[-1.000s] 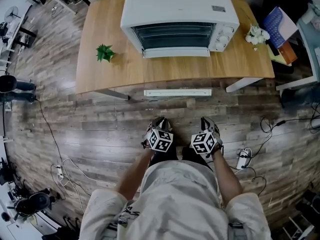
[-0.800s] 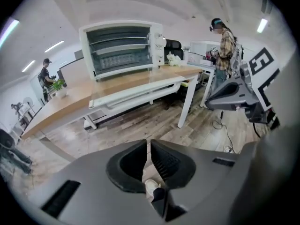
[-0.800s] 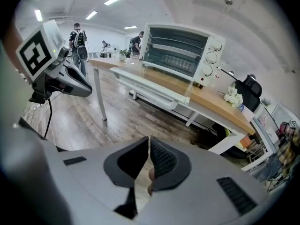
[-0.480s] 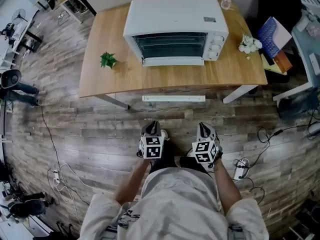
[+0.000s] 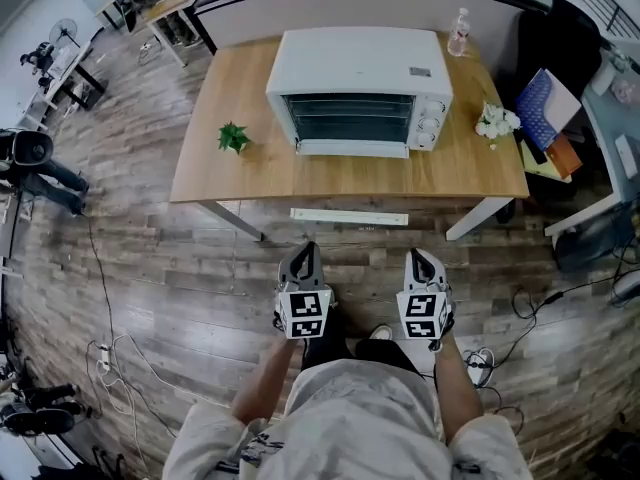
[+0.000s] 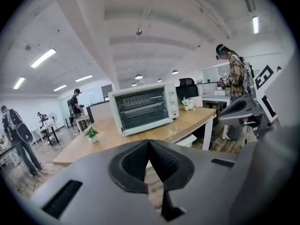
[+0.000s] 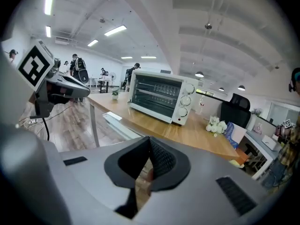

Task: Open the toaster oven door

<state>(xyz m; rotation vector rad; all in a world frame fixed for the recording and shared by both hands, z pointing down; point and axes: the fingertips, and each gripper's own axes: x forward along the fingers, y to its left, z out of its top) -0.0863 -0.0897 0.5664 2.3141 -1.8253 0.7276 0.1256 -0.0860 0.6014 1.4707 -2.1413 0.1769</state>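
Toaster oven door [image 5: 352,120]: shut, well ahead of me on table [image 5: 250,173].
Left gripper [image 5: 303,256]: my fingers [image 6: 131,165] pressed together, empty.
Right gripper [image 5: 420,260]: likewise pressed together, empty.

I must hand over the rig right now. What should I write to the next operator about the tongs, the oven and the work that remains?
The left tongs are shut and empty. The right tongs are shut and empty. Both are held in front of the body, over the floor, short of the table and pointing toward it.
The toaster oven stands on the table, its front toward you. Its door is closed.
Done: nothing yet.
Left: step closer, open one pair of tongs, probably grip the door's handle and swing the door open.
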